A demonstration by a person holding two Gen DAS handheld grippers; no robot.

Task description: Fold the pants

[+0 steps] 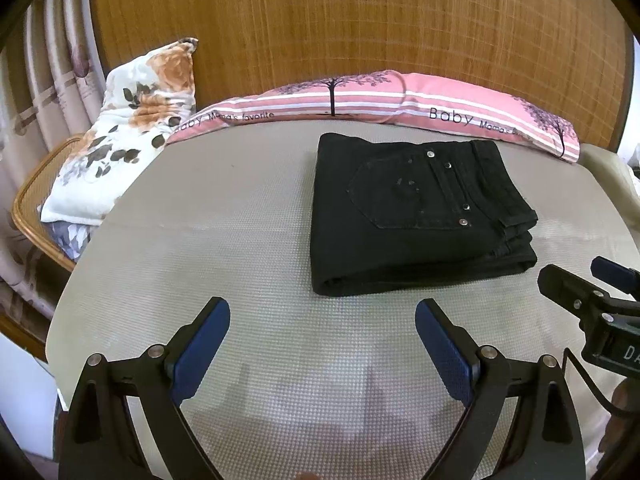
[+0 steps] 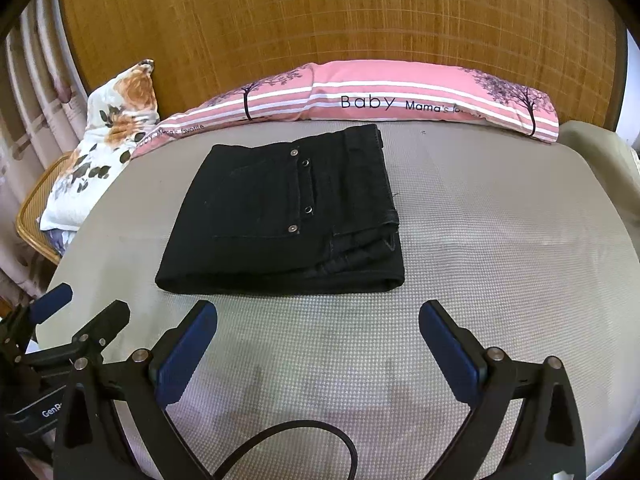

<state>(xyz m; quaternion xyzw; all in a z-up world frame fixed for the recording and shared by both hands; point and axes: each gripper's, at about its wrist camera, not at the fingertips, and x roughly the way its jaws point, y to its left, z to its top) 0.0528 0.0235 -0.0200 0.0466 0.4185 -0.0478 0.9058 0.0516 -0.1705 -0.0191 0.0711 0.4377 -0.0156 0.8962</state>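
Left gripper (image 1: 322, 316) spread wide, blue pads (image 1: 204, 344) well apart, nothing between them but bare bed cover. Hovering low over the grey textured mattress cover (image 1: 224, 240), short of the near edge of the pants. Right gripper (image 2: 318, 318) likewise wide open, blue fingers (image 2: 448, 344) parted, empty, held just in front of the bundle. Seen from the left wrist, poking in at the right edge as a black finger with a blue tip behind it. Seen from the right wrist, the left gripper's fingers at the lower left, also parted.

Ahead of both: black pants (image 1: 416, 216), folded into a compact rectangle, lying flat on the cover. Back pocket on top, metal rivets in a line beside it, waistband toward the right, stacked layers showing at the near right corner. Rounded fold along the near edge. Not touched by either gripper.

Looping across the bottom of the right wrist view, a black cable (image 2: 320, 436).

Further back, along the head of the bed: long pink striped pillow (image 2: 360, 96) printed with trees and "Baby Mama's favorite", just beyond the pants. To the left, a floral pillow (image 1: 132, 128) in white, orange and grey, propped up over the bed's edge. Beneath it, a rattan stool (image 1: 28, 204). Behind everything, a woven bamboo headboard (image 1: 340, 20). Curtains (image 1: 48, 60) at far left.
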